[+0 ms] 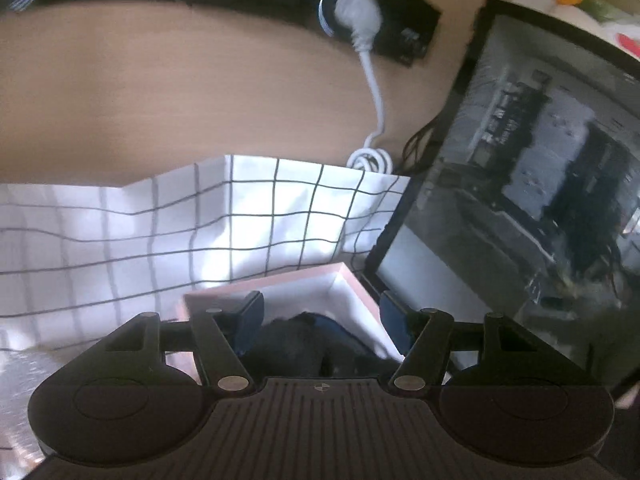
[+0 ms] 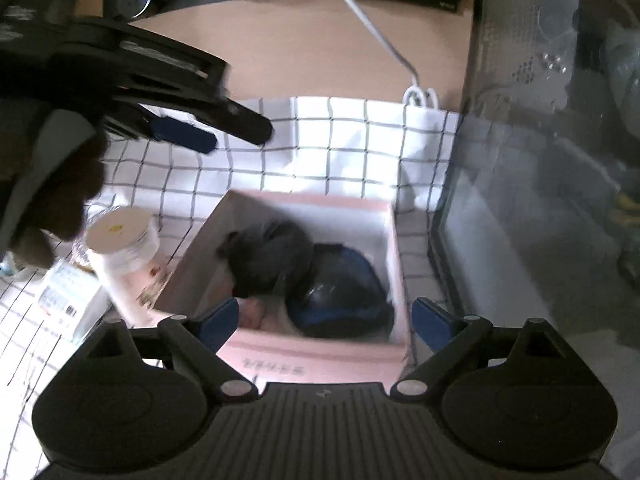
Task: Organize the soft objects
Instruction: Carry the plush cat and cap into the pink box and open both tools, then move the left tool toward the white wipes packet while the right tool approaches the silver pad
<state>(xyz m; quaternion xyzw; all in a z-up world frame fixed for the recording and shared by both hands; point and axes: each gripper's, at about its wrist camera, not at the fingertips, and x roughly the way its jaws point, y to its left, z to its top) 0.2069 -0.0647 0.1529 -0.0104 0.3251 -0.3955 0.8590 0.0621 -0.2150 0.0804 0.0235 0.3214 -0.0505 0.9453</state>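
A pink box point(image 2: 384, 232) with a white inside stands on the checked cloth point(image 2: 352, 148). In it lie a dark rolled soft item point(image 2: 268, 256) and a dark blue rolled soft item point(image 2: 344, 292), with something pale pink point(image 2: 252, 316) under them. My right gripper point(image 2: 326, 320) is open and empty above the box's near rim. My left gripper point(image 1: 322, 316) is open and empty above the same box point(image 1: 352, 284); it also shows at the upper left of the right wrist view point(image 2: 224, 132). The dark items point(image 1: 296, 344) show between its fingers.
A monitor point(image 1: 540, 208) stands right of the box. A white cable point(image 1: 372, 80) runs from a black socket strip point(image 1: 360, 16) on the tan wall. A clear lidded jar point(image 2: 124, 256) and a small printed carton point(image 2: 68, 296) lie left of the box.
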